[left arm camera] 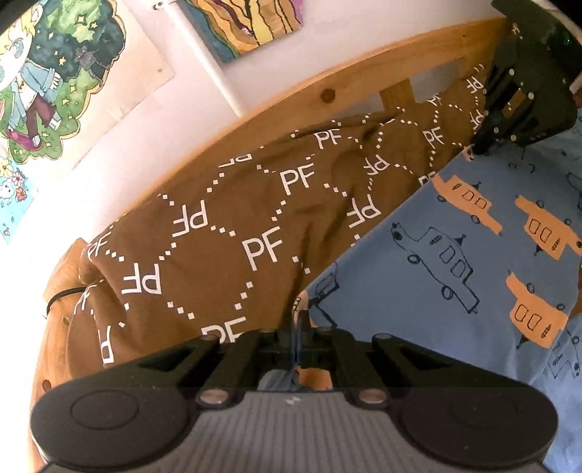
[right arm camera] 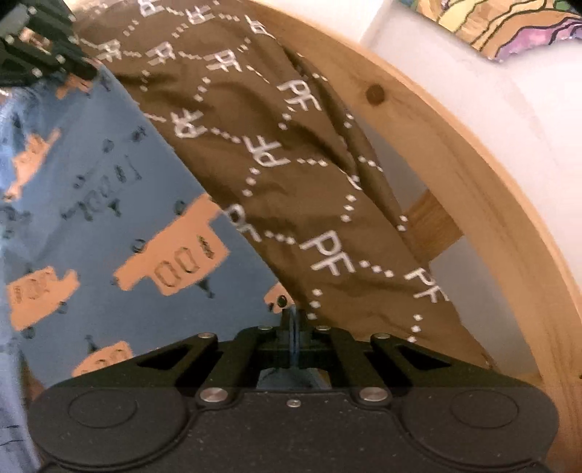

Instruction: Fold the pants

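Left claw (left arm camera: 299, 320) clenched on blue pants (left arm camera: 418, 262) edge; right claw (right arm camera: 294, 320) likewise, both level

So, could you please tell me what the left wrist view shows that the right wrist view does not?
Only the left wrist view shows the cartoon drawing and the flower picture on the wall, plus a black cord by the bed frame.

Only the right wrist view shows nothing extra of note.

Both share the blue pants with orange cars, pinched by each shut hand-held gripper, left and right, the brown PF blanket, the wooden bed frame and the wavy painting.
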The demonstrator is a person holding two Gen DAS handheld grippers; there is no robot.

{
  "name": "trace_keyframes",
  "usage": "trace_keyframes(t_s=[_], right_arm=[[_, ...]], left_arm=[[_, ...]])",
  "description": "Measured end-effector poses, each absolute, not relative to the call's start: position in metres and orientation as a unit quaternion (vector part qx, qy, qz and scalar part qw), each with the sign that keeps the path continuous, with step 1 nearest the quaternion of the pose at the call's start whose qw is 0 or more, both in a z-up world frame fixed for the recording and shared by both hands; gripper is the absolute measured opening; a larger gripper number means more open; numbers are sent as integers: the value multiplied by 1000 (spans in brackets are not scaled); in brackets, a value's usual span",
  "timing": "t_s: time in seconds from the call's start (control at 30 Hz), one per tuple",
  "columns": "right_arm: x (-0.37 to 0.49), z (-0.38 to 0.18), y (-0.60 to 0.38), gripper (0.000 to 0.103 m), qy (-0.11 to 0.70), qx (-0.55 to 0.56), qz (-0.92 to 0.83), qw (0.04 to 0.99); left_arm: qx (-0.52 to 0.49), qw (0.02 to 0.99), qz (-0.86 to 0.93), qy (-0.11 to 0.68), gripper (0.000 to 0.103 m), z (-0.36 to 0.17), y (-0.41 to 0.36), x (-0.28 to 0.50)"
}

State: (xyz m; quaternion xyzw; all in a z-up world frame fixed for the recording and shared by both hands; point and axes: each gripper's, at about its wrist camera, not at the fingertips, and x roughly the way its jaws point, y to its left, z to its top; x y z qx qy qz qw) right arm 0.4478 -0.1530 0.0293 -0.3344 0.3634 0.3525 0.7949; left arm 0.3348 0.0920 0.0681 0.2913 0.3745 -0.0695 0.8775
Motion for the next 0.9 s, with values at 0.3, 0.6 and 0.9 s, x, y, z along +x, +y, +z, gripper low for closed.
trace_keyframes(t_s=[0.3, 0.6, 0.9], right_arm=[[459, 33, -118, 38, 355, -307, 413, 781], [471, 9, -97, 5, 393, -324, 414, 754], [435, 19, -95, 0, 274, -377, 336, 818]], left_arm=[[307, 876, -63, 366, 1, 61, 89, 334], [312, 881, -55, 353, 1, 57, 89, 327], [319, 890, -16, 326, 1, 63, 85, 326]])
